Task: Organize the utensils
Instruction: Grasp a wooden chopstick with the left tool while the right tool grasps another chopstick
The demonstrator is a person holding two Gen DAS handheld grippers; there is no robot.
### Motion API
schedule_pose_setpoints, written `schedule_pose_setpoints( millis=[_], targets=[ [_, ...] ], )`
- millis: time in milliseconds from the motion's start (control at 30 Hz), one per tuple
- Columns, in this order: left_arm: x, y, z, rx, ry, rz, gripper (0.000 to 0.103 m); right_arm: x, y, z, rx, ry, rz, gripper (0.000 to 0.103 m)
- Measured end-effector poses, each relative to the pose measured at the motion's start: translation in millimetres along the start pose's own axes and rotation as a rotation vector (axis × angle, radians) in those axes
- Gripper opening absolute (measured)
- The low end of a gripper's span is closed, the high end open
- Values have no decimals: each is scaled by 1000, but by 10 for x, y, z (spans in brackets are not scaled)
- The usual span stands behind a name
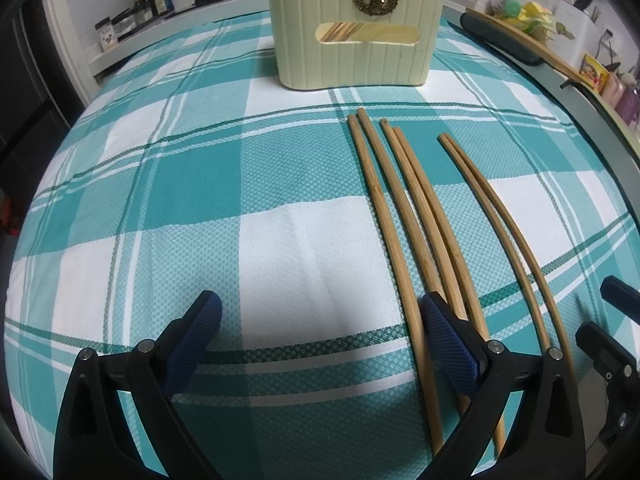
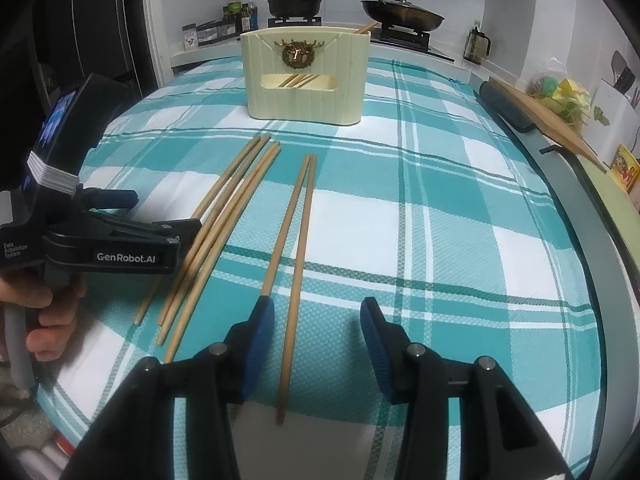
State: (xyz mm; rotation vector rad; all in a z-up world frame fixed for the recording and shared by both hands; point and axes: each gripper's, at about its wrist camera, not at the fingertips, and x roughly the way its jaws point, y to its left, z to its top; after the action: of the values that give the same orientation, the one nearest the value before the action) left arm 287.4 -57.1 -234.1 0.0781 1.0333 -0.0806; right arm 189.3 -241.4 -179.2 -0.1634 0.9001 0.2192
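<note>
Several bamboo chopsticks lie side by side on the teal-and-white checked cloth, pointing toward a cream utensil holder at the far end, which holds more chopsticks behind its slot. My left gripper is open and empty, low over the cloth, its right finger over the leftmost chopsticks. My right gripper is open; one chopstick of the right-hand pair lies between its fingers, the other runs under the left finger. The holder and the left gripper's body show in the right wrist view.
A stove with a red-lidded pot and a pan stands behind the table. Bottles and jars line the back left. A wooden board and a bag of coloured items sit at the right edge.
</note>
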Motion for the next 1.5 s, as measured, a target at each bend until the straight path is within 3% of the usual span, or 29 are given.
schedule_pose_setpoints(
  millis=[600, 667, 733, 767, 833, 933, 1067, 1200, 1367, 1433, 1500],
  targets=[
    [20, 5, 32, 3, -7, -12, 98, 16, 61, -3, -51, 3, -41, 46],
    [0, -3, 32, 10, -16, -28, 90, 25, 64, 1, -53, 5, -42, 46],
    [-35, -37, 37, 30, -26, -53, 70, 19, 48, 9, -47, 0, -38, 46],
    [-51, -60, 39, 41, -31, -61, 64, 17, 14, 22, -32, -2, -35, 46],
    [-86, -102, 34, 61, -46, -75, 37, 20, -85, 51, 12, 3, -10, 46],
    [-116, -124, 23, 70, -61, -81, 6, 58, -201, 110, 70, 25, 40, 46],
    [-149, -30, -45, 47, -62, -84, 5, 159, -159, 196, 73, 55, 123, 41],
    [-247, 142, -236, 32, -41, -61, 5, 336, -27, 227, -15, 113, 96, 25],
    [-329, 239, -366, 50, -12, -53, 9, 419, 83, 242, -92, 132, 91, 24],
    [-305, 260, -306, 56, 0, -68, 30, 471, 94, 315, -108, 139, 99, 24],
    [-258, 284, -216, 70, 4, -63, 44, 550, 73, 426, -111, 150, 107, 24]
  ],
)
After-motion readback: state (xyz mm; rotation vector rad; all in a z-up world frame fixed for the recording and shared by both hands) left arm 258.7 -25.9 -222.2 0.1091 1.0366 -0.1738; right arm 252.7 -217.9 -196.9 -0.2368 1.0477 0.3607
